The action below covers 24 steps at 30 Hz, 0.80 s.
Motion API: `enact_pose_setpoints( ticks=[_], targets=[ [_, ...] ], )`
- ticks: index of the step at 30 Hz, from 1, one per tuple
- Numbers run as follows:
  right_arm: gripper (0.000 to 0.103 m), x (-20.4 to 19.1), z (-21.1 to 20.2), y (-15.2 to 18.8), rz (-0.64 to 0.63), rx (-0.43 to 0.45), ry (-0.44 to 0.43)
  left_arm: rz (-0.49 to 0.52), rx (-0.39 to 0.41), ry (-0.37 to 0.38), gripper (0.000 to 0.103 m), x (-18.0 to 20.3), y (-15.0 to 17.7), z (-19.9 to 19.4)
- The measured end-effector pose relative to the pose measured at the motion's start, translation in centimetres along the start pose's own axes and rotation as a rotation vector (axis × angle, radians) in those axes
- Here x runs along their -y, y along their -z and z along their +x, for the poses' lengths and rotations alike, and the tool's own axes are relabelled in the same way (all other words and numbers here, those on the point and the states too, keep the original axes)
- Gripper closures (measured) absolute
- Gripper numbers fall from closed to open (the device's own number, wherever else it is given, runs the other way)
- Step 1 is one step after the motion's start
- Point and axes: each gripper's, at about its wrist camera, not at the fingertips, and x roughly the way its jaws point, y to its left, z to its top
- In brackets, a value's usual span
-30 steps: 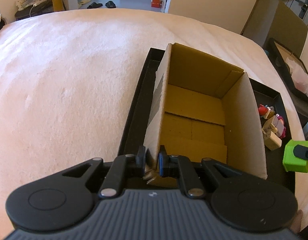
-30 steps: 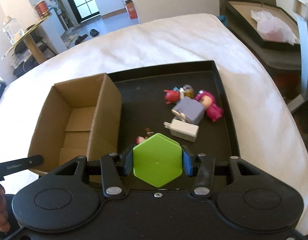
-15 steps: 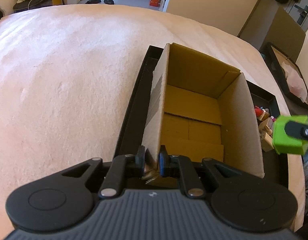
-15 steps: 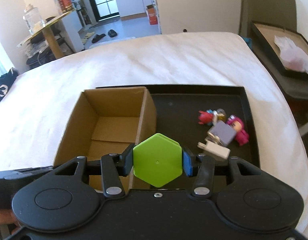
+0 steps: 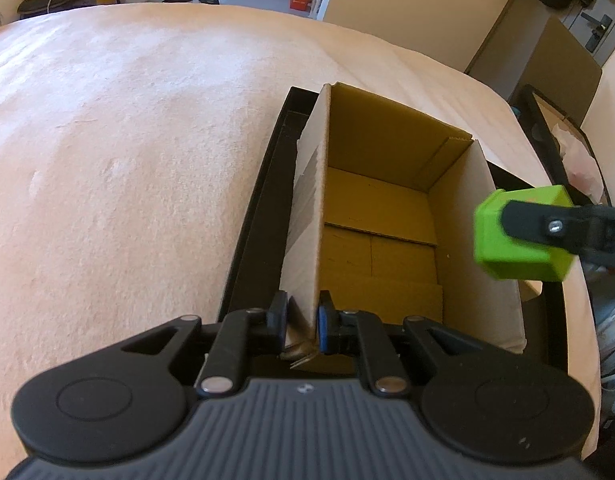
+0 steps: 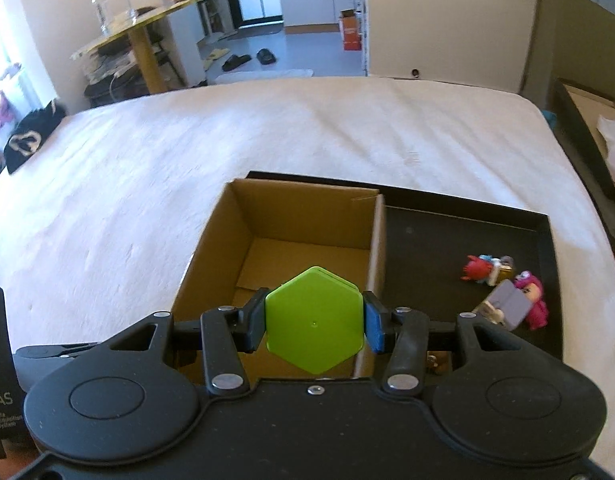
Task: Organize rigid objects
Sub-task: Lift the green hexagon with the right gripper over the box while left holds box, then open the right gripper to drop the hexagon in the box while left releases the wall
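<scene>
An open, empty cardboard box (image 5: 387, 208) stands at the left end of a black tray (image 6: 467, 216) on a white-covered bed. My left gripper (image 5: 301, 320) is shut on the near corner of the box's left wall. My right gripper (image 6: 314, 326) is shut on a green hexagonal block (image 6: 314, 326) and holds it above the box's near right wall; the block also shows in the left wrist view (image 5: 519, 236). Small toys lie at the tray's right end: a red figure (image 6: 473, 266), a pink figure (image 6: 533, 304) and a grey cube (image 6: 507, 306).
The white bed cover (image 5: 127, 140) spreads to the left and far side of the tray. A second dark tray with white paper (image 6: 603, 140) sits off the bed's right edge. A yellow side table with a glass jar (image 6: 139, 28) stands beyond the bed.
My right gripper has carried the green block up and to the left, from over the tray to above the box's right wall. My left gripper has kept its hold on the box wall.
</scene>
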Motion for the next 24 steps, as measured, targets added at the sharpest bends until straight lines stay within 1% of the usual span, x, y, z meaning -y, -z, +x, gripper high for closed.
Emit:
enact_pose_setpoints(
  ticks=[9, 13, 16, 17, 18, 19, 24],
  targets=[
    [0.056, -2.6, 1.8, -0.8, -0.061, -0.029, -0.013, -0.017, 0.001, 0.019, 0.090, -0.4, -0.1, 0.0],
    [0.056, -3.6, 2.1, -1.8, -0.083, -0.015, -0.014, -0.024, 0.004, 0.024, 0.090, -0.5, -0.1, 0.0],
    [0.055, -3.9, 2.2, -2.7, -0.085, 0.014, -0.023, -0.020, 0.004, 0.025, 0.090, -0.4, -0.1, 0.1],
    [0.054, -4.0, 2.2, -3.0, -0.083, 0.024, -0.027, -0.021, 0.004, 0.025, 0.090, -0.5, -0.1, 0.1],
    [0.048, -3.9, 2.2, -3.1, -0.081, 0.032, -0.024, -0.022, 0.004, 0.026, 0.090, -0.5, -0.1, 0.0],
    [0.046, -3.8, 2.1, -3.3, -0.076, 0.038, -0.016, -0.023, 0.004, 0.025, 0.090, -0.6, -0.1, 0.1],
    [0.046, -2.2, 1.5, -2.9, -0.035, 0.032, -0.016, -0.016, 0.003, 0.016, 0.090, -0.4, -0.2, 0.2]
  ],
)
